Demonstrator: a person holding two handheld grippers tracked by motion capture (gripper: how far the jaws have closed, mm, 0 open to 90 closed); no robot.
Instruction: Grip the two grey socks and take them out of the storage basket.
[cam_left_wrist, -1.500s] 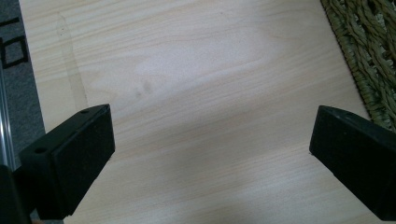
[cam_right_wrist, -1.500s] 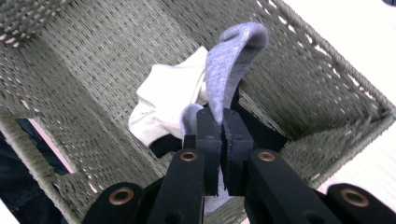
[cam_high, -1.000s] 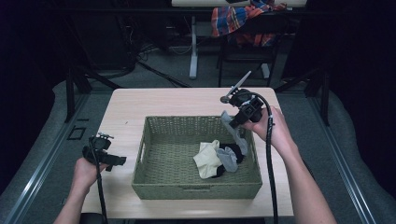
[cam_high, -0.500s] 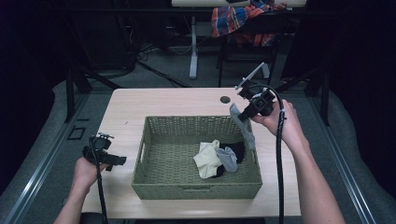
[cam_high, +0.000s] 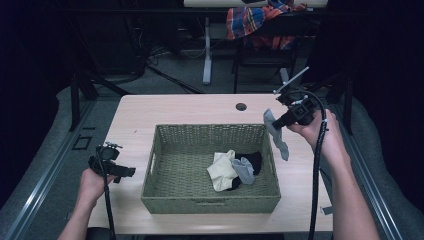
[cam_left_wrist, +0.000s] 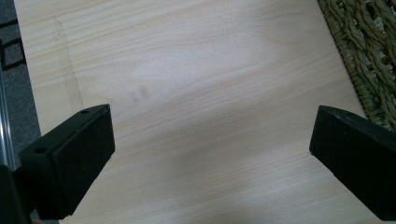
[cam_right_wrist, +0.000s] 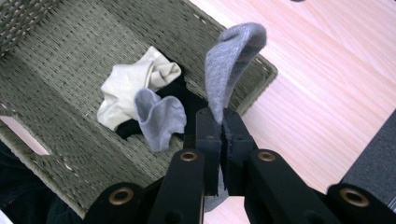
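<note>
1. Up at the right of the high view, the right claw is clamped tight on a grey sock, which dangles from it above the tabletop, just outside the right rim of the woven basket.
2. Seen from the right gripper view, the right claw has its jaws pressed together with the grey sock pinched between them; the sock's free end curls over the basket's corner.
3. Inside the basket lie three more pieces in a loose pile: a cream sock, a second grey sock and a black sock, all touching one another.
4. The right gripper view shows the same pile: cream sock, second grey sock on top of the black sock.
5. The left claw is held low at the left edge of the tabletop, just beside the basket's left wall.
6. From the left gripper view, the left claw stands wide open with nothing between its jaws, bare wood below and the basket's weave at the upper right.
7. Beyond the tabletop, a plaid cloth is draped over a chair.
</note>
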